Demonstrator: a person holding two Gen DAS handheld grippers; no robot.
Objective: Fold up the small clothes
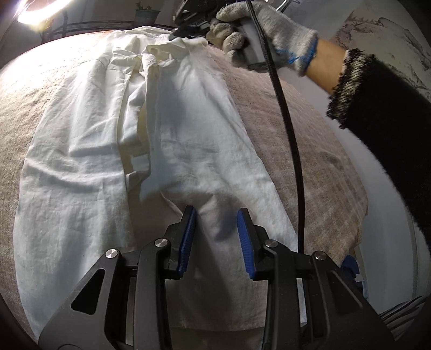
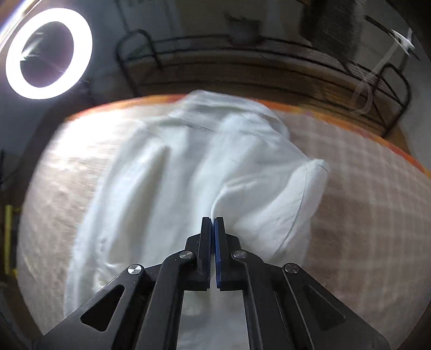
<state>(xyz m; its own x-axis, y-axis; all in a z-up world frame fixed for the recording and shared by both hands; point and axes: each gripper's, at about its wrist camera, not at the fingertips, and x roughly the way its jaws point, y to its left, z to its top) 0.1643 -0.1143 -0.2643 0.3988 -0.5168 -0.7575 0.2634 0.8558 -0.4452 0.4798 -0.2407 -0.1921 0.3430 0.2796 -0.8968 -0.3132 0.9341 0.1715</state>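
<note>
Table (image 2: 377,215) under beige checked cloth (image 1: 309,150); white garment (image 1: 89,161) spread on cloth.

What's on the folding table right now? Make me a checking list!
Surface: table under a beige checked cover.
Job's things: one white garment, spread out and partly folded over.
Clutter: nothing seen on the cover.
Grippers: left gripper has its fingers apart over the garment's near edge; right gripper is shut, pinching a raised bit of the garment.
Cables: black cable hangs from the right gripper across the cover.
Surroundings: ring light, metal rack, potted plant.
</note>
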